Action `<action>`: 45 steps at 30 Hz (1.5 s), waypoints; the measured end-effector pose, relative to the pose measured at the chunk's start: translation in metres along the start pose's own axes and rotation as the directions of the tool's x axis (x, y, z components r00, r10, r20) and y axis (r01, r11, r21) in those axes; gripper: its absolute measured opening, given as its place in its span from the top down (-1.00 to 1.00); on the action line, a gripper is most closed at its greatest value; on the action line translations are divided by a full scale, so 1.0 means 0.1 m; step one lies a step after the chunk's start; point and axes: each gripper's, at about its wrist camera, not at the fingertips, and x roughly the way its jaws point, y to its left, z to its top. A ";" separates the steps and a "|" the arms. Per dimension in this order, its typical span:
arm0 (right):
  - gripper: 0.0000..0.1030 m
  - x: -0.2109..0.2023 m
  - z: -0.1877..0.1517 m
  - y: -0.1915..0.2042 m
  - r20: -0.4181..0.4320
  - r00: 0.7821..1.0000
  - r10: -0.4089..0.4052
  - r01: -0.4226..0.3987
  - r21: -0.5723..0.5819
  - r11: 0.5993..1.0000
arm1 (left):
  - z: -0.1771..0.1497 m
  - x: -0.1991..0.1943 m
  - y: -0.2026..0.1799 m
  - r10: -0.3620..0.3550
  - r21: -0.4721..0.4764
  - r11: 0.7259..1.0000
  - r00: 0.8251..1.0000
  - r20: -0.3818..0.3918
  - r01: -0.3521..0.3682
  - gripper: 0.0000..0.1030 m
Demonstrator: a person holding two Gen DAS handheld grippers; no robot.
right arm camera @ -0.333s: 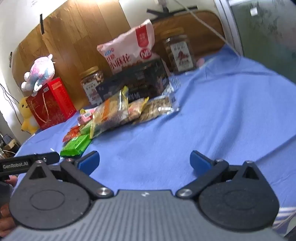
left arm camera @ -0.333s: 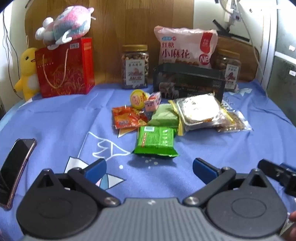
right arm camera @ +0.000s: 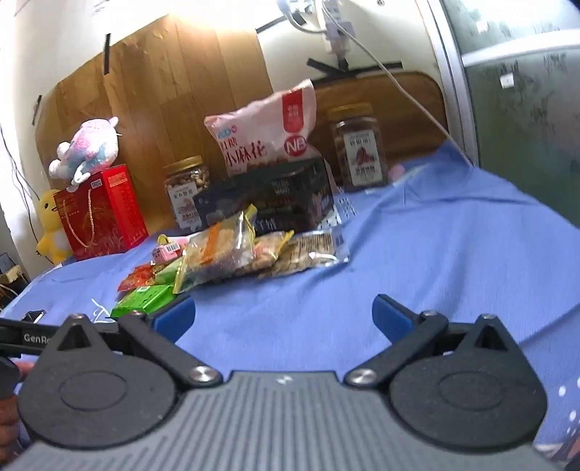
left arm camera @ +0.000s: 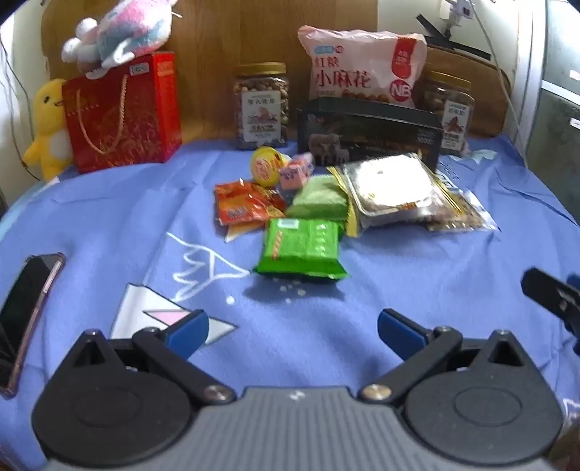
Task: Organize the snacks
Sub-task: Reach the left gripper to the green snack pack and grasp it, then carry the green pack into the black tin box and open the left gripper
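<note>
Left jar: clear plastic with a gold lid, full of nuts, upright at the back against the wooden board.
Right jar: same kind, also holding nuts, upright behind the black box's right end.
Black box: long, dark, at the back centre; its inside is not visible.
Pink bag: large sealed snack bag, upright behind the black box.
Red gift bag: stands at the back left, a pink plush toy on top and a yellow plush duck touching its left side.
Snack pile: loose packets in front of the black box, with a green packet nearest, an orange-red packet, a pale green packet, clear bags, a yellow round cup and a small pink box.
Surface: blue cloth with white drawings; crumbs lie just before the green packet.
Room: wooden board against a white wall, cables above.
Phone: lies at the far left edge.
Left gripper: jaws spread wide, nothing between them, above bare cloth short of the green packet.
Right gripper: jaws spread wide, holding nothing, to the right of the pile.
</note>
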 end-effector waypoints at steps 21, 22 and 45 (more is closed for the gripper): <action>-0.18 0.62 0.08 0.32 -0.182 0.942 0.283 -0.305 -0.101 0.947 | 0.51 0.25 0.77 -0.376 -0.183 0.911 0.927 0.004 0.370 -0.32; -0.18 0.67 0.09 0.40 -0.207 0.929 0.305 -0.333 -0.113 0.936 | 0.56 0.33 0.80 -0.398 -0.194 0.900 0.917 -0.006 0.389 -0.37; 0.11 0.85 0.10 1.20 -0.276 0.875 0.398 -0.476 -0.336 0.813 | 0.63 0.26 0.86 -0.455 -0.144 0.881 0.890 -0.002 0.450 -0.03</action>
